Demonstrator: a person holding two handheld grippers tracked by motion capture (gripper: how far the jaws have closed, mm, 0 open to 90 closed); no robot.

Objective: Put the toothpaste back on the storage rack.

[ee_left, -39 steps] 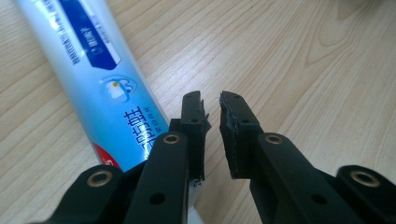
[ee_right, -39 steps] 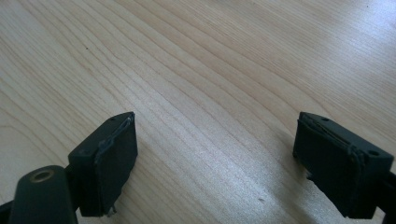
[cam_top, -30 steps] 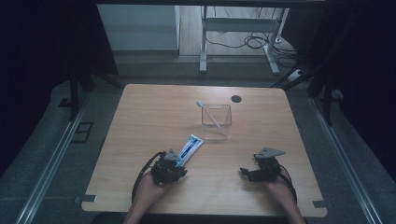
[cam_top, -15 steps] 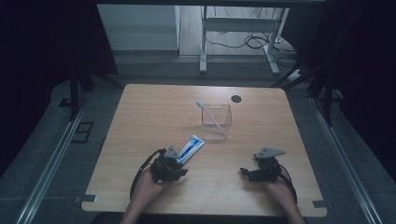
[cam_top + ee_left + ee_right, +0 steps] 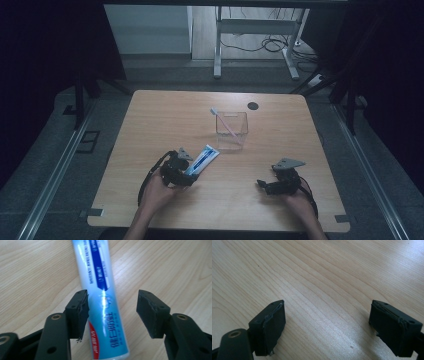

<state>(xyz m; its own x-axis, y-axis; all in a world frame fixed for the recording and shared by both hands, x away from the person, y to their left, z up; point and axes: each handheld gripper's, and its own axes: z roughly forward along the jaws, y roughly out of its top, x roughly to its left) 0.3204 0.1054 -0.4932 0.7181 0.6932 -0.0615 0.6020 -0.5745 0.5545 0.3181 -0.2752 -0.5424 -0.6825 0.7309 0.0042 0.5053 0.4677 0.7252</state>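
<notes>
Left tongs (image 5: 112,312) released around the toothpaste tube (image 5: 102,300)

The tube lies flat on the worktop (image 5: 150,125) between jaws that have just been opening, the pads not pressing it. The right tongs (image 5: 327,327) stand open above bare wood.

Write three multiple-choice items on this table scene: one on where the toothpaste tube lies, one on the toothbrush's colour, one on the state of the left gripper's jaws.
1. Where does the toothpaste tube lie?
A. inside the clear cup
B. flat on the table, between the left gripper's jaws
C. under the right gripper

2. What colour is the handle of the toothbrush standing in the clear cup?
A. pink
B. green
C. black

3. How do the jaws of the left gripper stand?
A. clamped on the tube
B. shut with nothing between them
C. apart, the right one clear of the tube

Key: 1 B, the left gripper view shows the tube on the wood between the jaws. 2 A, the high view shows a pink handle. 3 C, a gap shows beside the tube; the jaws have just been opening.
</notes>
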